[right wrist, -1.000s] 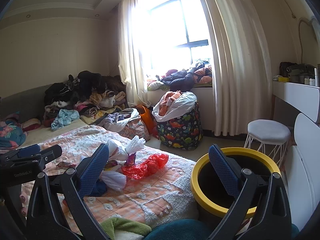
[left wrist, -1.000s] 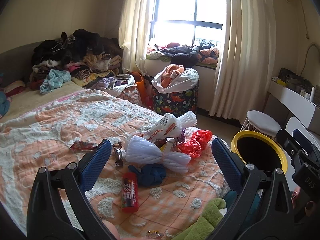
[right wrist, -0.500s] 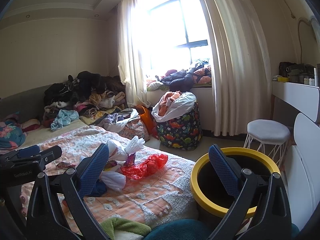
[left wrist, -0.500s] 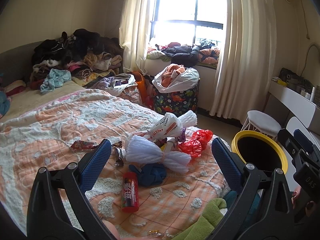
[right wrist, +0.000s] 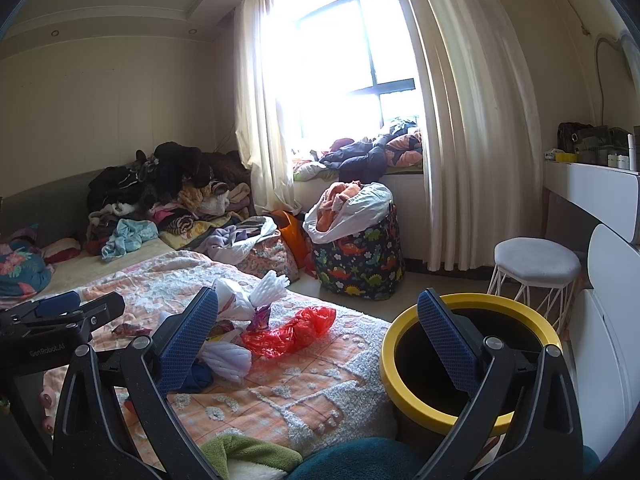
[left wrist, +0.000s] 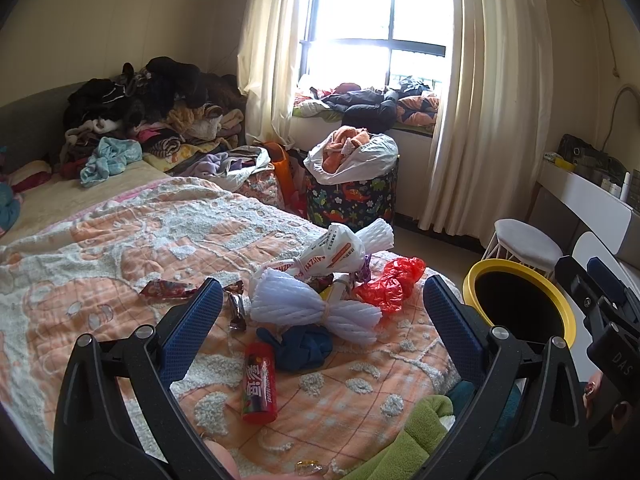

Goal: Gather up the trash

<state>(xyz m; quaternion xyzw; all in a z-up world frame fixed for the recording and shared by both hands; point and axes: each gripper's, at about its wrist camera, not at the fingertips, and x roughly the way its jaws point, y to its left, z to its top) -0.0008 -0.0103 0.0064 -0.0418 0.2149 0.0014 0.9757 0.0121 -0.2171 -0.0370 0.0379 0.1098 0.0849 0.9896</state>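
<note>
Your left gripper (left wrist: 320, 320) hangs above the bed with its jaws spread wide and nothing between them. Your right gripper (right wrist: 318, 330) is just as wide apart and empty, held over the gap between the bed's foot corner and the bin.

Framed between your left fingers, the trash lies in a loose heap near the bed's foot edge on the orange-and-white bedspread (left wrist: 100, 248). A white foam net sleeve (left wrist: 312, 306), cinched at its middle, sits at the heart of the heap. Behind it, a printed white plastic bag (left wrist: 334, 254) touches a second foam sleeve (left wrist: 376, 236). A crumpled red plastic bag (left wrist: 386, 284) lies just beside them, toward the bin side of the bed. A blue crumpled wad (left wrist: 302, 344) rests against the front foam sleeve, and a red snack tube (left wrist: 260, 384) lies just beside it, closer to you. A dark red wrapper (left wrist: 166, 290) lies apart from the heap, toward the head of the bed.

The yellow-rimmed black bin (right wrist: 460, 356) stands on the floor just off the bed's foot corner, with a white stool (right wrist: 536, 268) behind it.
</note>
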